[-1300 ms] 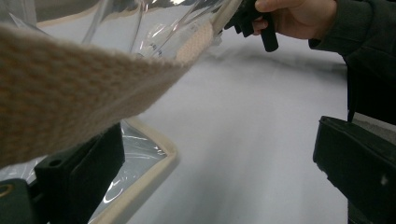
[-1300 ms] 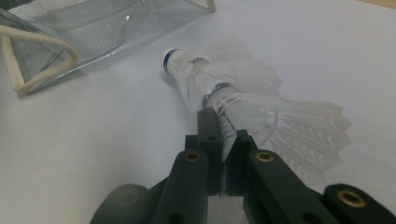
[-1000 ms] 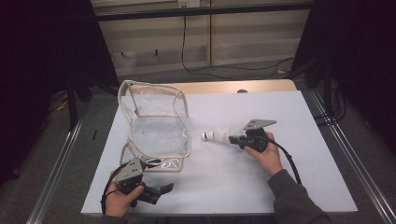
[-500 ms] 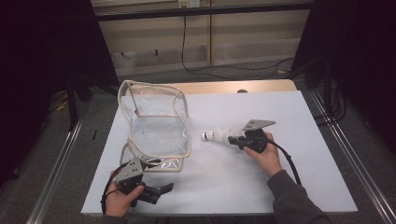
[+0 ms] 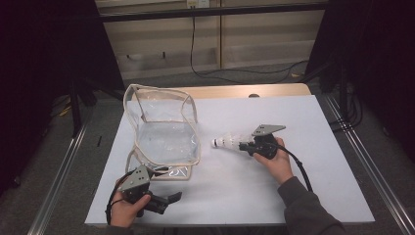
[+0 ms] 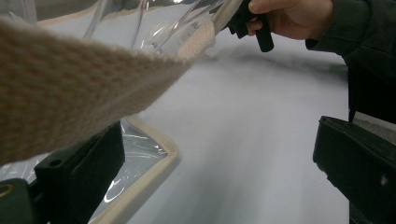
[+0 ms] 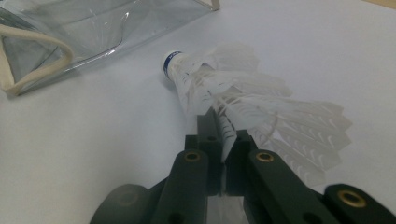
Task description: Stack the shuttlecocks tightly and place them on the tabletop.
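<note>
Nothing is seen to have shifted since the earlier frames: the shuttlecock [image 5: 226,142] is still clamped by its feathers in the right gripper [image 5: 247,146] at centre frame, while the left gripper [image 5: 169,199], jaws spread, is kept at lower left beside the clear bag [image 5: 164,128].

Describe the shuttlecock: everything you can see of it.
The shuttlecock is white, with a rounded cork tip ringed by a blue band and a skirt of splayed white feathers. It lies nearly level just above the white table, tip pointing toward the clear bag but apart from it. The right gripper has its black jaws shut on a feather at the skirt's edge.
</note>
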### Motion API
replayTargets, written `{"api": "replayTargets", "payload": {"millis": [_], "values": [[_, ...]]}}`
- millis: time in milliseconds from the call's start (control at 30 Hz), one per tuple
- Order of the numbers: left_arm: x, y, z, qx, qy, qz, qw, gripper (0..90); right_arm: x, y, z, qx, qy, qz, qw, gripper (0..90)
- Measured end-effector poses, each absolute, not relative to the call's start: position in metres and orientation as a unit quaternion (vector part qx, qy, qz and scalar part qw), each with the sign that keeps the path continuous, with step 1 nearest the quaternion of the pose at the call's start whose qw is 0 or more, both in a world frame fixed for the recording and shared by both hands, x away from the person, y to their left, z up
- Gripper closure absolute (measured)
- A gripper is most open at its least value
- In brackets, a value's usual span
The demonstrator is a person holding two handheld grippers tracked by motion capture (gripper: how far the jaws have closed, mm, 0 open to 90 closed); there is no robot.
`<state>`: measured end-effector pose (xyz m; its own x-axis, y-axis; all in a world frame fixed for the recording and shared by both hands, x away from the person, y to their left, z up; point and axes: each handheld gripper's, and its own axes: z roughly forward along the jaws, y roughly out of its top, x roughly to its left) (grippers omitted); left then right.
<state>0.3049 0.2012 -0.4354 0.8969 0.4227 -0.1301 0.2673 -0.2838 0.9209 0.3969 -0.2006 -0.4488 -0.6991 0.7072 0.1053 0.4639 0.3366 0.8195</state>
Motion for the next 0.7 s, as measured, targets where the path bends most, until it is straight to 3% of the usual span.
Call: {"api": "replayTargets", "payload": {"millis": [700], "values": [[0.3053, 0.2013, -0.4353, 0.798, 0.216, 0.070, 0.558, 2.1, 0.4026, -0.1960, -0.4486, 0.360, 0.813, 0.438, 0.136, 88.5]]}}
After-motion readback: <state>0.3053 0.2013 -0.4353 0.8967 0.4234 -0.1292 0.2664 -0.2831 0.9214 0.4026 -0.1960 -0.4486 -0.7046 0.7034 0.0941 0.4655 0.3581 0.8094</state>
